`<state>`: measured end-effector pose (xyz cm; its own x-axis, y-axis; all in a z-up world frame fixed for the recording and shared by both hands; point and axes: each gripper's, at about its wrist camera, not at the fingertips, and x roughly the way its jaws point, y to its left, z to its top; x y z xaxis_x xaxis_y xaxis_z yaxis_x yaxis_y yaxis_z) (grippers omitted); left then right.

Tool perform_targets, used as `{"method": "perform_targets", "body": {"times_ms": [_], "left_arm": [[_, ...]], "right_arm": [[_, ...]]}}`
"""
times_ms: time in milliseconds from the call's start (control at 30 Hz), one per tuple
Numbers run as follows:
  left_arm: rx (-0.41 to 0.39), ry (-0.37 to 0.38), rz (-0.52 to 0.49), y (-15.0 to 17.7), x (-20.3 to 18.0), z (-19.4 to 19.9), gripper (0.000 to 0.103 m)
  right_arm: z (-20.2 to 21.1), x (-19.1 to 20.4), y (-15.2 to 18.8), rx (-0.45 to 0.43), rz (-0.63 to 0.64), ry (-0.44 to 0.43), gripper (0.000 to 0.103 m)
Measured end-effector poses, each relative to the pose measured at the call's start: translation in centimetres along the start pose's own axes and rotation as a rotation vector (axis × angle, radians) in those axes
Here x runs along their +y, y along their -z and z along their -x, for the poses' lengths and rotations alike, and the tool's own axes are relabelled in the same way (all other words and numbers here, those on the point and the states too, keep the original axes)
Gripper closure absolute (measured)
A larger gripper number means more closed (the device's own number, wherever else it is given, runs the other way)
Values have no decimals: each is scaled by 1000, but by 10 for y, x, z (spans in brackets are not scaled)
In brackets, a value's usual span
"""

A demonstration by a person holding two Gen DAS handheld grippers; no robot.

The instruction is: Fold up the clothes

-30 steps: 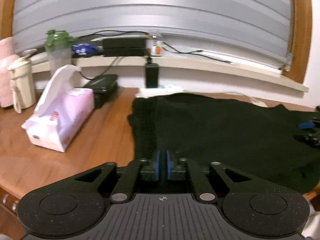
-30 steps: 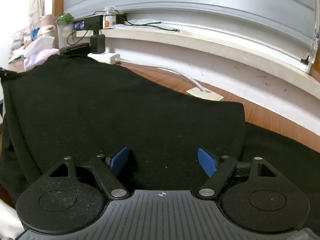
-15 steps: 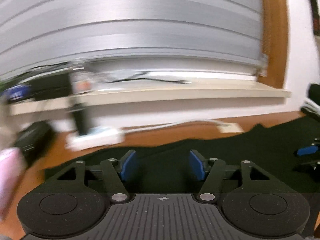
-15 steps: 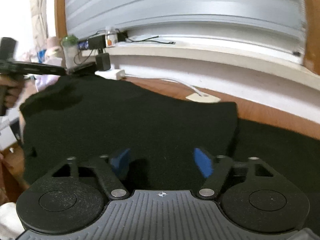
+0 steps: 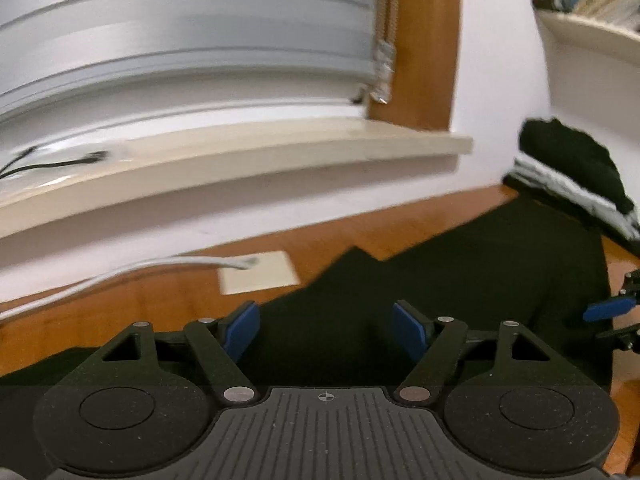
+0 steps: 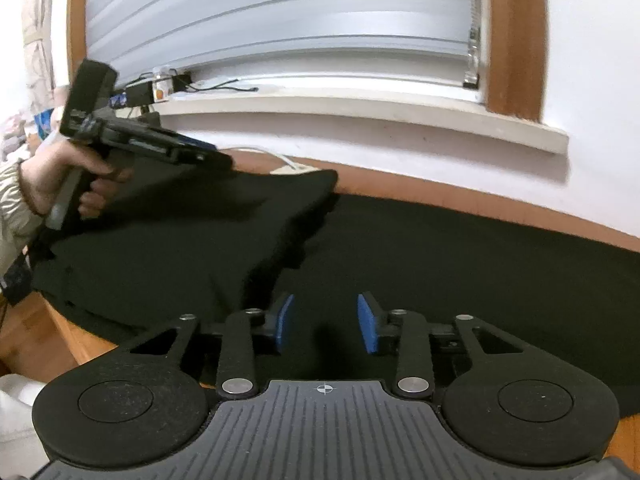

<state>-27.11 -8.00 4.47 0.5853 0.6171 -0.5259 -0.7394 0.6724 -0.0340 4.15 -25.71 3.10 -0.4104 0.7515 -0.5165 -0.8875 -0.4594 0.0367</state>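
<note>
A black garment lies spread on the wooden table, its left part folded over in a thicker layer. In the left wrist view the garment lies below my left gripper, which is open and empty, held just above the cloth. My right gripper is open, partly narrowed, with nothing between its blue pads, low over the garment's near edge. The left gripper also shows in the right wrist view, held by a hand above the folded part. The right gripper's blue pad shows at the right edge of the left wrist view.
A white windowsill and wall run behind the table. A white cable and a beige card lie on the wood near the wall. Folded clothes are stacked at the far right. The table's front edge is at lower left.
My left gripper opened, let go of the garment's edge and swung right over the cloth. My right gripper's jaws narrowed somewhat and it shifted right along the near edge.
</note>
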Motion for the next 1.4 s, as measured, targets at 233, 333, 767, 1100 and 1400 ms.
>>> {"method": "perform_targets", "body": {"times_ms": [233,333,767,1100,1400], "left_arm": [[57,41,-82,6,-28,-32,26],[95,39,-95,11,-30,-38,24],[97,39,-47,10,-21,-36,24],[109,11,-32,10,-18,-37,23],[82,42,-140,-8,-45,-40,23]], "right_arm": [[-5,-3,17,11,-1,23,66],[-7,-1,25,17,12,28,66],[-21,23,14,2,67,1,65],[14,21,50,-50,54,-8,66],[22,21,45,-15,69,2,65]]}}
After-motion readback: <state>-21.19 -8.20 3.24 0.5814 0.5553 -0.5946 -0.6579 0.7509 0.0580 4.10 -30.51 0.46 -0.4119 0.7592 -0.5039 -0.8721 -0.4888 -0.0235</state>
